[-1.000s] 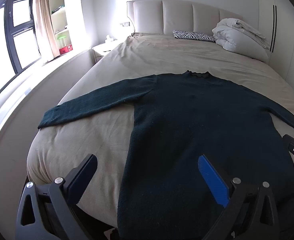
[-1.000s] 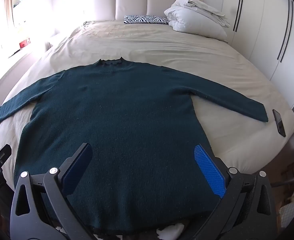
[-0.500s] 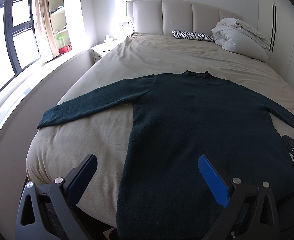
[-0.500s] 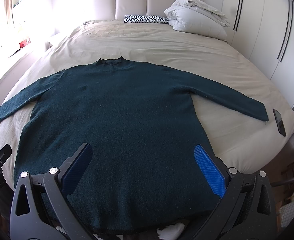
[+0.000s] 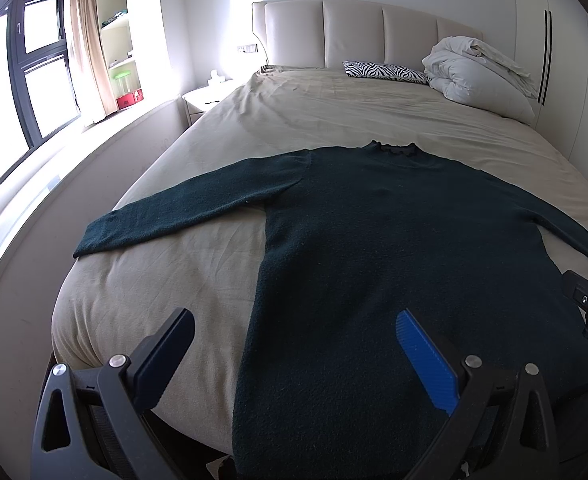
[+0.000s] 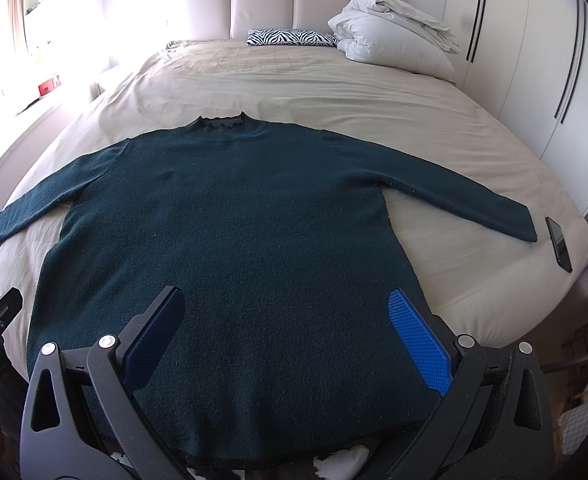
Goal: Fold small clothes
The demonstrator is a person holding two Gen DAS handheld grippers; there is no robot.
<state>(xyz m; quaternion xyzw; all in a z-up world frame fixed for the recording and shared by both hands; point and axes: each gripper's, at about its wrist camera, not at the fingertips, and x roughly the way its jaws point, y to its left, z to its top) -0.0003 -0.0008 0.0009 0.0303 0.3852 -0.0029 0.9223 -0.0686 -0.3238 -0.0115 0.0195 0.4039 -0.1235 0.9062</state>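
Observation:
A dark green sweater [image 5: 394, 248] lies flat on the beige bed [image 5: 181, 280], collar away from me and both sleeves spread out. It also shows in the right wrist view [image 6: 229, 232]. My left gripper [image 5: 294, 316] is open and empty, held above the sweater's left hem edge. My right gripper [image 6: 283, 300] is open and empty, held above the sweater's lower right part. Neither gripper touches the cloth.
A black phone [image 6: 558, 243] lies on the bed beside the right sleeve cuff. A zebra pillow [image 6: 289, 37] and a folded white duvet [image 6: 394, 42] lie at the headboard. A window ledge runs along the left, wardrobes along the right.
Both grippers have stayed almost still, with only a slight drift of the views. The sweater has not moved.

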